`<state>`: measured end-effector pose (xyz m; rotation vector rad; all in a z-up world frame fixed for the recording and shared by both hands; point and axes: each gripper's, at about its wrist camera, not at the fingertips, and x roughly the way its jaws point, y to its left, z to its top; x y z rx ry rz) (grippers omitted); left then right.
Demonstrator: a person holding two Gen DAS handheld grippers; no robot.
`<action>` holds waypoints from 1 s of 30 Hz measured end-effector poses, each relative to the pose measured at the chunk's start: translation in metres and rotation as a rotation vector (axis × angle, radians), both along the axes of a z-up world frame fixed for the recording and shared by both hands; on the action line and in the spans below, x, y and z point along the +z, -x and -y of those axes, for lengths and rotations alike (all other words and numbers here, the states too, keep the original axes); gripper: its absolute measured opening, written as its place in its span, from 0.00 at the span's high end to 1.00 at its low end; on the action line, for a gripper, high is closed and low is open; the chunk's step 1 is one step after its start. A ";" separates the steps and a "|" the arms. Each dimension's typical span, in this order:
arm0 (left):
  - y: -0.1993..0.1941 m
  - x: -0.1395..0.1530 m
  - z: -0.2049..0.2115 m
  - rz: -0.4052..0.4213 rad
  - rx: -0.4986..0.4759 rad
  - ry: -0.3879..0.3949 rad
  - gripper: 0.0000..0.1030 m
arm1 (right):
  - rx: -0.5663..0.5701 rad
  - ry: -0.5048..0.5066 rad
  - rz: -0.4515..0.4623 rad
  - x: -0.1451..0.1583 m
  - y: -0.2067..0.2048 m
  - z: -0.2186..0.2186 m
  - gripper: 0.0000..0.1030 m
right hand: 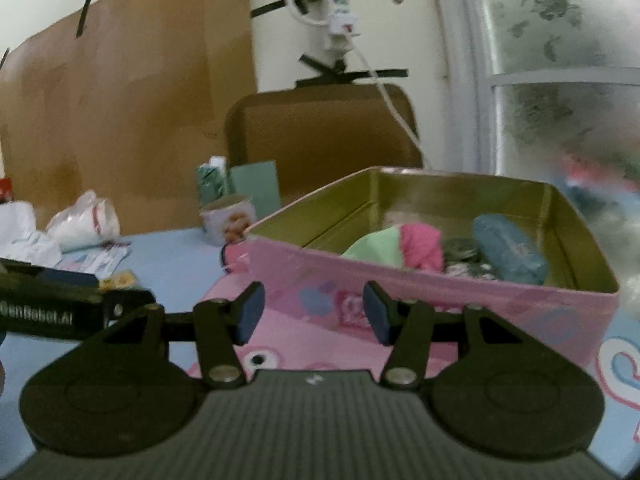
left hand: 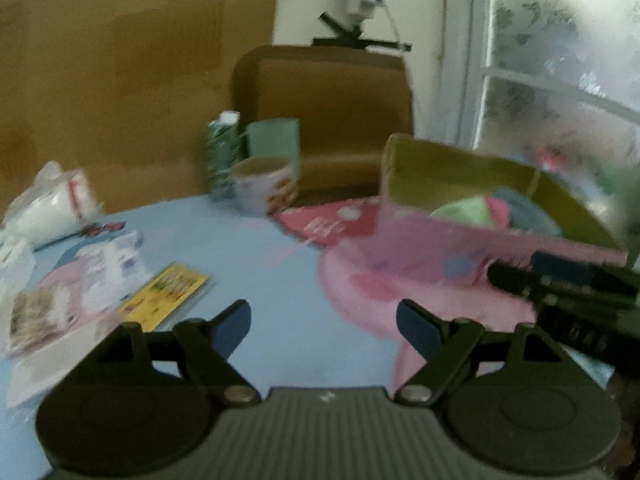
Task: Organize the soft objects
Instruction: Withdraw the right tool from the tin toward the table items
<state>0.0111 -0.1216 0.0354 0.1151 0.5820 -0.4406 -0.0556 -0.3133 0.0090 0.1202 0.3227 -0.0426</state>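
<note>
Both grippers are hovering over a light blue desk (left hand: 280, 248), jaws spread wide and holding nothing. Ahead of the right gripper (right hand: 314, 312), just beyond its blue fingertips (right hand: 251, 311), a pink tin box (right hand: 440, 284) is sitting open on a pink mat (right hand: 304, 340); inside it a green and pink soft cloth (right hand: 396, 246) is lying beside a blue-grey soft roll (right hand: 508, 250), with what may be smaller dark items between them, too blurred to tell. The left gripper (left hand: 323, 330) is facing bare desk, with the same box ahead to its right and the right gripper's black body showing at its right edge. Ahead to its left, a yellow card (left hand: 168, 294) and plastic packets (left hand: 56, 204) are lying on the desk; farther ahead a printed mug (left hand: 264, 184) is standing near a brown chair back (left hand: 332, 116).
</note>
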 end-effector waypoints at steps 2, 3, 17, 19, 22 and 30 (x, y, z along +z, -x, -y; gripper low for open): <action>0.003 -0.008 -0.010 -0.005 0.011 -0.017 0.19 | 0.013 0.015 -0.014 -0.002 -0.002 -0.007 0.44; 0.005 -0.012 -0.014 -0.006 0.017 -0.026 0.19 | 0.019 0.018 -0.020 -0.003 -0.002 -0.010 0.44; 0.021 -0.027 -0.072 0.032 0.098 -0.063 0.14 | 0.102 0.063 -0.119 -0.017 -0.019 -0.048 0.40; 0.025 -0.027 -0.079 0.047 0.103 -0.074 0.14 | 0.115 0.072 -0.131 -0.019 -0.021 -0.053 0.40; 0.029 -0.027 -0.089 0.057 0.111 -0.085 0.14 | 0.132 0.083 -0.154 -0.023 -0.025 -0.061 0.40; 0.034 -0.028 -0.111 0.056 0.117 -0.109 0.14 | 0.151 0.113 -0.202 -0.028 -0.034 -0.073 0.37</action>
